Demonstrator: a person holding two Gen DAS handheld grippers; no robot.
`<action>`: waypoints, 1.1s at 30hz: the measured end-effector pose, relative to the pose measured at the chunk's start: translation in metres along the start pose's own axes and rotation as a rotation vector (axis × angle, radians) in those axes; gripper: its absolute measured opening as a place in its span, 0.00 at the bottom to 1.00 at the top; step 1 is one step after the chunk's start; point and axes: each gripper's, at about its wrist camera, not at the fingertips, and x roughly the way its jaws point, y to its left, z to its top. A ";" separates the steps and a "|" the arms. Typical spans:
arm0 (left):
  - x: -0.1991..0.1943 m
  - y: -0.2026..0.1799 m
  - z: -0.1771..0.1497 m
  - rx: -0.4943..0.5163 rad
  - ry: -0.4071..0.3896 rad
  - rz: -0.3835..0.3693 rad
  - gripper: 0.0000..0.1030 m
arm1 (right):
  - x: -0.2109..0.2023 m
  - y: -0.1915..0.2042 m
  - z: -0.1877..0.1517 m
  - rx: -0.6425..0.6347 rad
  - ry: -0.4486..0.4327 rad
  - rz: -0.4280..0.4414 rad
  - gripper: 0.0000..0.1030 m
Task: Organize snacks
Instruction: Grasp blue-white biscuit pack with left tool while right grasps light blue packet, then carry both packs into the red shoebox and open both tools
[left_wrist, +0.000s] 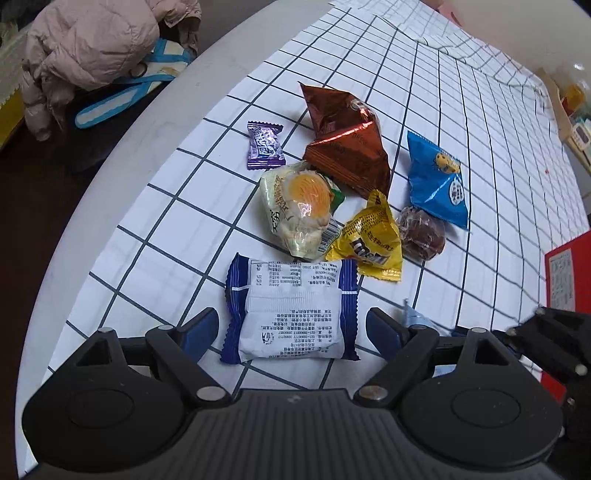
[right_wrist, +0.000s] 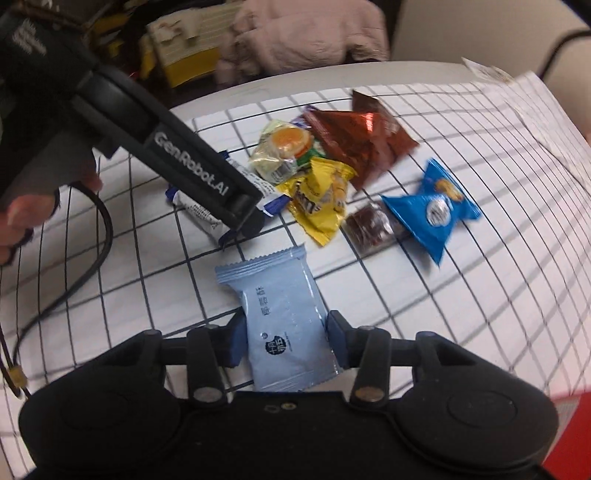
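A pile of snacks lies on the checked cloth (left_wrist: 177, 206). My left gripper (left_wrist: 291, 328) is open around a navy-and-white packet (left_wrist: 291, 310), fingers apart from its sides. Beyond lie a yellow M&M's bag (left_wrist: 369, 240), a pale egg-picture pack (left_wrist: 299, 206), a brown foil pouch (left_wrist: 347, 144), a purple candy (left_wrist: 264, 146), a blue cookie pack (left_wrist: 437, 181) and a dark round sweet (left_wrist: 421, 232). My right gripper (right_wrist: 286, 338) is shut on a light blue packet (right_wrist: 284, 325). The left gripper's body (right_wrist: 192, 170) shows in the right wrist view.
The round white table's rim (left_wrist: 122, 155) curves on the left. A pink jacket (left_wrist: 92, 40) and a bag lie beyond it. A red box (left_wrist: 565, 277) sits at the right. A black cable (right_wrist: 88, 243) hangs over the cloth.
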 end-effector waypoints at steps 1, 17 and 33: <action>-0.001 -0.001 -0.001 0.006 -0.007 0.009 0.82 | -0.003 0.001 -0.003 0.029 -0.002 -0.012 0.40; -0.013 0.000 -0.014 0.098 -0.050 -0.007 0.49 | -0.070 0.012 -0.049 0.526 -0.098 -0.237 0.29; -0.071 -0.019 -0.048 0.220 -0.050 -0.137 0.49 | -0.141 0.038 -0.087 0.683 -0.177 -0.317 0.14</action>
